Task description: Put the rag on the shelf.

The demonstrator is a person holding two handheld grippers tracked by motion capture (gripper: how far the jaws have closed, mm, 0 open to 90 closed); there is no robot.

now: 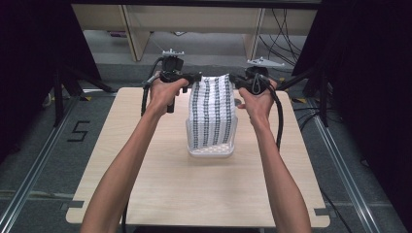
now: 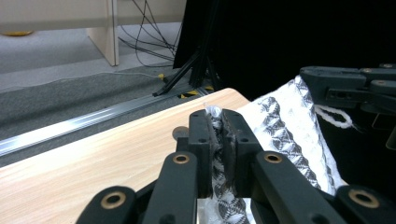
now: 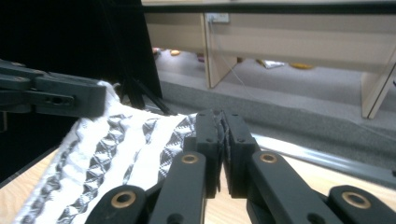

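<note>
Here, a white cloth with dark grey patterned stripes [image 1: 212, 110] hangs stretched between two tools above the middle of the pale wooden tabletop [image 1: 160, 187]. Its top edge runs level from left to right, held at the two upper corners, and its long axis falls from that edge toward the person, with the stripes running the same way down its length. The lower end drapes into a white perforated plastic basket [image 1: 211, 151] that stands on the tabletop just below.

The left tool [image 2: 218, 135] is clenched on one upper corner of the cloth, a tuft of white fabric pinched between its black jaws. The right tool [image 3: 222, 133] is clenched on the other corner, with the cloth edge squeezed in the narrow slit between its jaws. In each gripper view the other tool shows across the spread cloth.

The tabletop is light wood with rounded corners. Around it lies grey carpeted floor [image 1: 43, 145] with a metal rail [image 1: 29, 174] at each side, black curtains, black cables, and light wooden furniture legs [image 1: 133, 34] at the back.
</note>
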